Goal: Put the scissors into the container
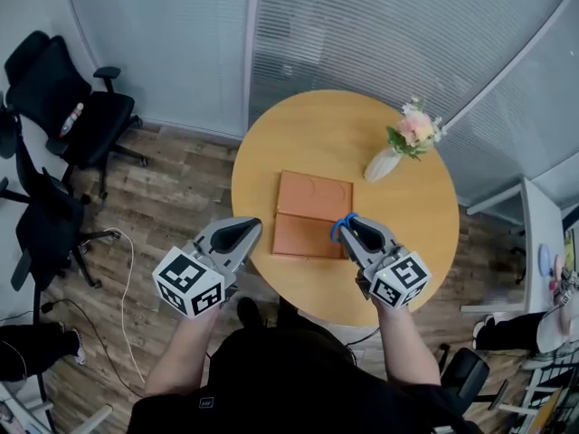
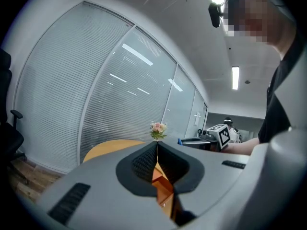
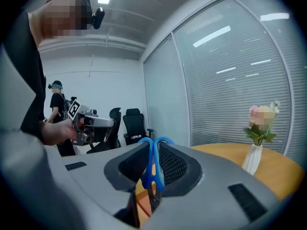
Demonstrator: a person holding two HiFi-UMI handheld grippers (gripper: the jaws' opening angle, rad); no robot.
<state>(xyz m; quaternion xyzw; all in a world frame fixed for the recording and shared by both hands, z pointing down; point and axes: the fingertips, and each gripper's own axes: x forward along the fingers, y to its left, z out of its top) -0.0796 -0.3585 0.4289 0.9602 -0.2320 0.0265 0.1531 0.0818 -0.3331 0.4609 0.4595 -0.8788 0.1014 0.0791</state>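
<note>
Only right gripper view shows right claw (image 3: 154, 143) clamping scissors (image 3: 153, 172).

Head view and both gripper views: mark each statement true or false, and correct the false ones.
1. The right tool is shut on the blue-handled scissors. True.
2. The left tool holds a flower. False: its jaws are together with nothing between them.
3. The vase of flowers stands on the round table. True.
4. The scissors lie inside the container. False: the right tool holds them.
</note>
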